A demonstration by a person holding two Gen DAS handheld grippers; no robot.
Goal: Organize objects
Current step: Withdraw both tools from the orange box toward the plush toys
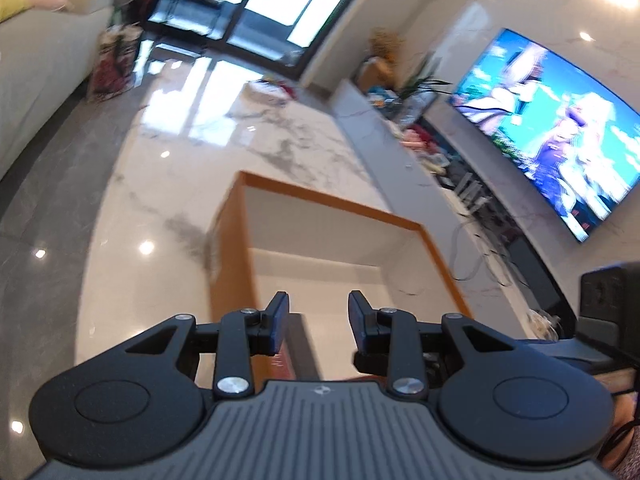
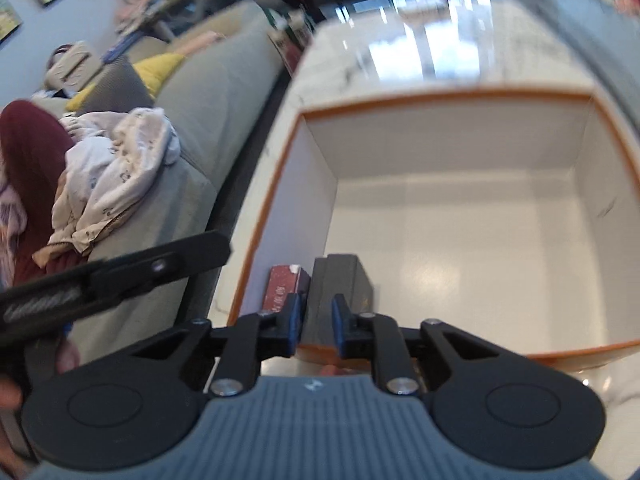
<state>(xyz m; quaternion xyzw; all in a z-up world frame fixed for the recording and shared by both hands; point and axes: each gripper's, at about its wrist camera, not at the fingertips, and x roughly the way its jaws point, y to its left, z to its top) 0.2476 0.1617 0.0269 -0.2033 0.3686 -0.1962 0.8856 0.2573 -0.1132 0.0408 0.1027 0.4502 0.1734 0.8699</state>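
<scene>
A large open box with orange outside and white inside stands on the marble table; its rim shows in the left wrist view (image 1: pixel 328 196) and the right wrist view (image 2: pixel 440 98). My right gripper (image 2: pixel 316 324) is shut on a dark grey box (image 2: pixel 340 284), held over the near left corner inside the big box. A red packet (image 2: pixel 282 286) stands beside it against the left wall. My left gripper (image 1: pixel 318 316) is open and empty, over the near edge of the big box. The dark box and red packet edge (image 1: pixel 298 344) show below its fingers.
The white marble table (image 1: pixel 256 140) runs away from me. A grey sofa (image 2: pixel 208 92) with clothes and cushions lies to the left. A lit TV (image 1: pixel 560 120) and a cluttered low cabinet stand on the right. The left gripper's body (image 2: pixel 112 272) crosses the right wrist view.
</scene>
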